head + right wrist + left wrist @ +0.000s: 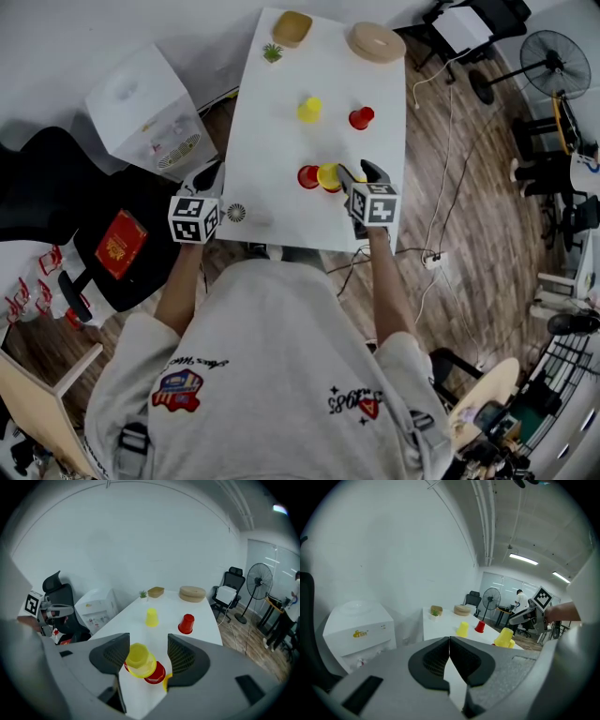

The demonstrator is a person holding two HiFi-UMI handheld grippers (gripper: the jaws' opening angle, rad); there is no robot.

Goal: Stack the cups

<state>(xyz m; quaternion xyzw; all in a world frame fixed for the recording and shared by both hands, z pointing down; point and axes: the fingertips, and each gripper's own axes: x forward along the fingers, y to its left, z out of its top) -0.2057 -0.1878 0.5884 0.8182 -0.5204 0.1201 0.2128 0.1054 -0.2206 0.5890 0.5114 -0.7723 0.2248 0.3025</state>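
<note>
Right gripper (147, 655) jaws apart astride yellow cup (138, 660) beside red cup (156, 673); left gripper (449, 654) closed, empty. Cup likely light, crushable: pinch sidewall gently.

Cups on the counter (281, 141): yellow x3, i.e. far yellow cup (309, 110), near yellow cup (329, 177), and a third yellow cup (166, 680) w/ only its edge showing. Red x2 for sure: far red cup (361, 118), near red cup (308, 176); poss. a 3rd under the near yellow, can't tell. Also 1 plant (273, 52), 1 tan bowl (292, 28), 1 round wood disc (377, 42), 1 water dispenser (141, 108), 1 fan (553, 61).
</note>
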